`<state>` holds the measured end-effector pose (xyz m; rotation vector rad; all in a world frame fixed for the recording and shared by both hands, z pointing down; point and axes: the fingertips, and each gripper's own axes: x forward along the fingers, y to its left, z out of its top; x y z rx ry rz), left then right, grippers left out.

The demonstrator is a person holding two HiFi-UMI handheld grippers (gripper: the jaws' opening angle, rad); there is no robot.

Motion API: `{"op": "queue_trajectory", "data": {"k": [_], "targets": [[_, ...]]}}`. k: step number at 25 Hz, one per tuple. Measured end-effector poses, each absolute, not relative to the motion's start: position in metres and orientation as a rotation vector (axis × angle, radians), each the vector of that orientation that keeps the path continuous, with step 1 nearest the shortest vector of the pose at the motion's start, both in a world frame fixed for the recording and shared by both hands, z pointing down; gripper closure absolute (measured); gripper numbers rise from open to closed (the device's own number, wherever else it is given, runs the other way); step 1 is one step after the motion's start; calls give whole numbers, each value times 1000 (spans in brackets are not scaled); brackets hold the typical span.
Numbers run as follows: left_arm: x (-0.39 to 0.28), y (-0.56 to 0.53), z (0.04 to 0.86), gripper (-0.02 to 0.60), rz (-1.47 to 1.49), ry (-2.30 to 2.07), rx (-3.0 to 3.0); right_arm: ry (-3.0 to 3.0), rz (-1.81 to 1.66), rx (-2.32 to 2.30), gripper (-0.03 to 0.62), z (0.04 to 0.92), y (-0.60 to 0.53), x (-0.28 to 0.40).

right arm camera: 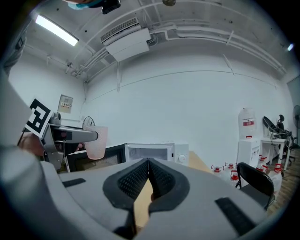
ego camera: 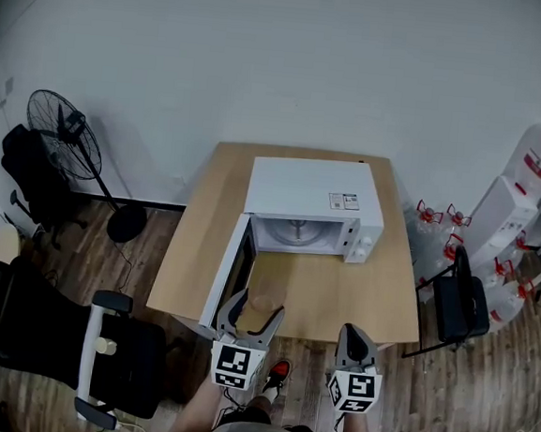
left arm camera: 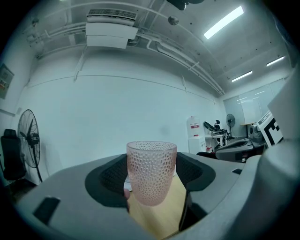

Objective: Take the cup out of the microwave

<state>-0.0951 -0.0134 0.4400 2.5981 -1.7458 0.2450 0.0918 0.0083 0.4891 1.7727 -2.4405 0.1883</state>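
A pink dimpled glass cup point(left arm camera: 151, 172) stands upright between the jaws of my left gripper point(left arm camera: 151, 180), which is shut on it. In the head view the cup point(ego camera: 261, 307) hangs over the table's front edge, in front of the white microwave point(ego camera: 314, 208), whose door point(ego camera: 231, 271) is swung open to the left. The cavity shows only its turntable. My right gripper point(ego camera: 356, 345) sits at the front edge to the right, jaws pressed together with nothing between them. From the right gripper view the cup point(right arm camera: 96, 141) appears at left, the microwave point(right arm camera: 157, 153) behind it.
The wooden table point(ego camera: 339, 296) backs onto a white wall. A standing fan point(ego camera: 64, 126) and black office chairs point(ego camera: 63, 333) are on the left. A black chair point(ego camera: 461, 302) and several water jugs point(ego camera: 526, 200) stand on the right.
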Motion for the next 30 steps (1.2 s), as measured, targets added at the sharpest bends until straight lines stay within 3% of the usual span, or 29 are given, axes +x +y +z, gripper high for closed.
{"op": "queue_trajectory", "data": {"k": [13, 30], "targets": [[-116, 44, 447, 241, 256, -1751, 2570, -2466, 155, 1751, 576, 483, 44, 76], [-119, 42, 446, 241, 251, -1738, 2579, -2455, 146, 1750, 576, 483, 42, 70]]}}
